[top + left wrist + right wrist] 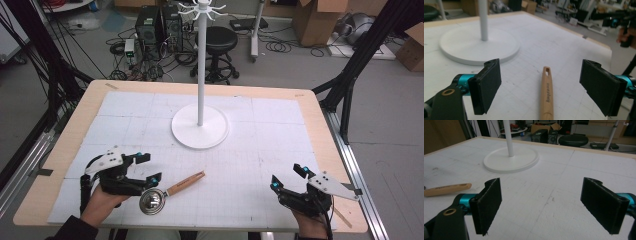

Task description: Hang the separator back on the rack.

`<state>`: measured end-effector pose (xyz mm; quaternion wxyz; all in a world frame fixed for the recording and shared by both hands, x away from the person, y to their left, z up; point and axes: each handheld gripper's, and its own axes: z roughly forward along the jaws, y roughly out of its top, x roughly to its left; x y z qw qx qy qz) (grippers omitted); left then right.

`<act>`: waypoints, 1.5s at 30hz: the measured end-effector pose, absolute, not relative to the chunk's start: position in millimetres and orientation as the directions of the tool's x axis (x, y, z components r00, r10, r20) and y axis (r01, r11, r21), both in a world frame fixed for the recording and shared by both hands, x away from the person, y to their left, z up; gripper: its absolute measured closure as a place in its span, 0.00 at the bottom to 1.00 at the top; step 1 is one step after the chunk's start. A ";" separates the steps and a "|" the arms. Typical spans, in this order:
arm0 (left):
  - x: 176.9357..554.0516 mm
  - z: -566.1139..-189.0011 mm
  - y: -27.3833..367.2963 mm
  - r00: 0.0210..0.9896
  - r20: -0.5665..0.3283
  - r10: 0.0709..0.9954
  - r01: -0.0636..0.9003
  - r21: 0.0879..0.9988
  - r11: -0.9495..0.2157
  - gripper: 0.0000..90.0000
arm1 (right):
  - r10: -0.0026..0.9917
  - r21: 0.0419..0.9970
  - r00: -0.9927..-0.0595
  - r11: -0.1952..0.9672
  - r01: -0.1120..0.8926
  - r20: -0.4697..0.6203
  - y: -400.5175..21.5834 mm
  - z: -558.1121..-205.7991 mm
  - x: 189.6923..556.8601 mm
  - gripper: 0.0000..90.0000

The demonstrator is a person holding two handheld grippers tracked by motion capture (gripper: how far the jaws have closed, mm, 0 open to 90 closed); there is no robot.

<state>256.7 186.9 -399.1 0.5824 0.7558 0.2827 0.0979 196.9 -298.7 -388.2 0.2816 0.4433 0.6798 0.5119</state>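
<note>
You see a scoop (151,201) with a glossy polished metal bowl and a smooth, pale wooden handle (547,93). The stand (200,126) looks matt white. The table (75,125) edge is light wood, its mat (564,185) matt, scuffed white.

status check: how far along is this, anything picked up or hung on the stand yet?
Done: nothing visibly. The ladle lies flat on the table, and the white stand shows nothing hung in its visible part.
In hand: neither tool holds anything. The left tool sits open around the ladle's wooden handle, apart from it; the right tool is open, off to the side.
Left: presumably the grasp and everything after.
</note>
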 end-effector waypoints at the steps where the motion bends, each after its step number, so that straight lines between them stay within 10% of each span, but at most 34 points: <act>1: 258.7 -400.8 177.7 0.827 -0.157 0.540 0.309 0.929 -0.203 0.20 | 0.890 0.945 -0.450 0.083 0.315 0.071 -298.6 -388.1 196.7 0.18; 23: 276.2 -434.5 99.8 0.872 -0.045 0.487 0.366 0.722 -0.588 0.36 | 0.881 0.941 -0.468 0.103 0.321 0.064 -296.8 -389.4 198.3 0.18; 45: 275.2 -434.4 95.6 0.870 -0.019 0.492 0.375 0.673 -0.637 0.74 | 0.877 0.936 -0.475 0.108 0.334 0.068 -296.1 -391.0 199.7 0.18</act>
